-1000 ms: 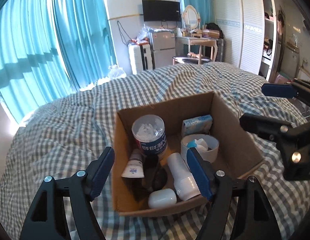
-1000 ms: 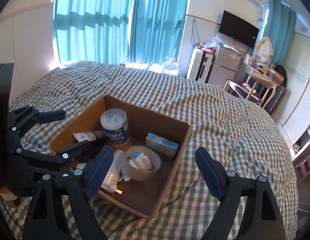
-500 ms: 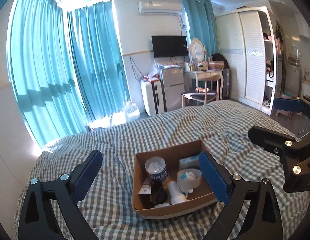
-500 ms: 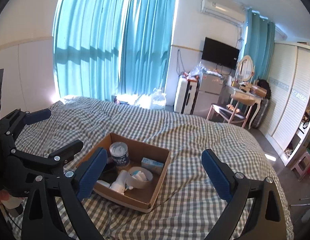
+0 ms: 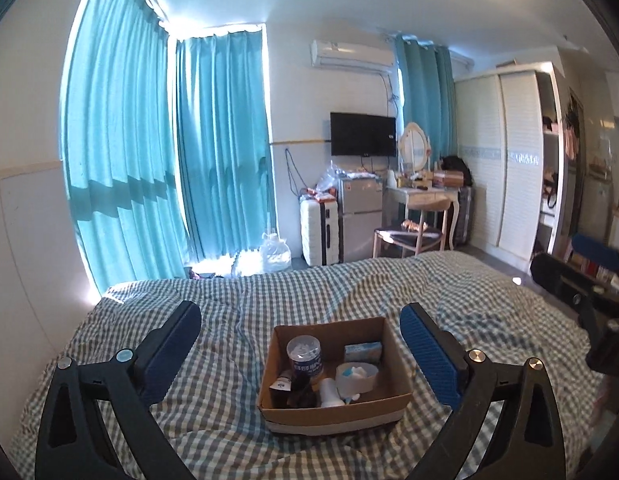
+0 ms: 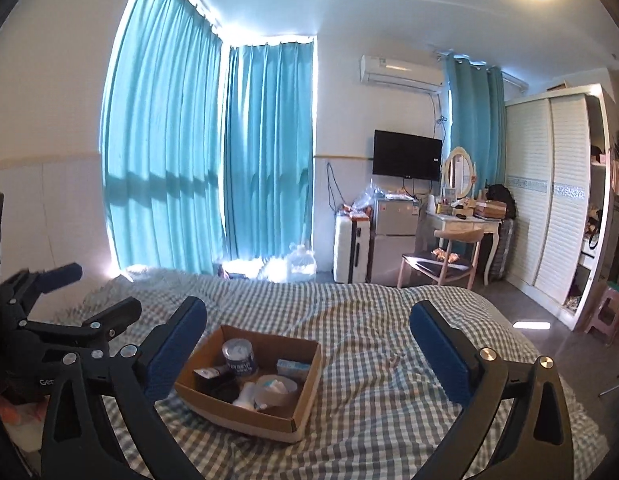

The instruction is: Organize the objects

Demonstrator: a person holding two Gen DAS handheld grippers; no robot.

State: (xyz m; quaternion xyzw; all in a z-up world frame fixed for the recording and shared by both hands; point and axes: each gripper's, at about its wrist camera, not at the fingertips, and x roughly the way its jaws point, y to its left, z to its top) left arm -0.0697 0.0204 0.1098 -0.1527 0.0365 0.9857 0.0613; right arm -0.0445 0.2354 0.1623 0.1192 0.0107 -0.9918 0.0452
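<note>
Left gripper (image 5: 299, 354) held above the bed (image 5: 237, 308), jaws wide apart, empty; a cardboard box (image 5: 334, 404) sits mid-bed toward the near edge, holding a round canister (image 5: 304, 356) at its left, a tape roll (image 5: 356, 376) and a small blue pack (image 5: 363, 352) at its right; right gripper (image 6: 307, 350) also spread wide, empty.

Teal curtains (image 5: 169, 152) fill the left of the frame; a grey-and-white checked bedspread (image 5: 237, 408) lies under a brown cardboard box (image 5: 337, 414); blue gripper pads (image 5: 427, 354).
</note>
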